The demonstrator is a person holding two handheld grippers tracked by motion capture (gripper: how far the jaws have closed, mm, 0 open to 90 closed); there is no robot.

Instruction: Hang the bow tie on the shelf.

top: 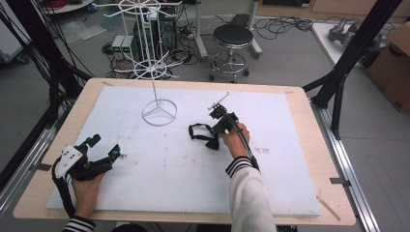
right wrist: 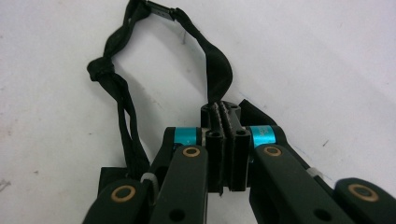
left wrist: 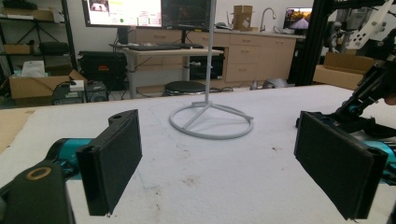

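Left gripper (left wrist: 219, 158) agape, right gripper (right wrist: 225, 122) clamped.

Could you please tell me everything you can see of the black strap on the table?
The black strap is a narrow band that looks like woven fabric, forming an irregular loop that lies slack on the white table surface. It has a knot or bunched spot on one side and a small flat buckle-like piece at its far end. It lies right of the white wire stand. The right hand-held gripper has its jaws shut on one section of it; nothing else touches it but the surface.
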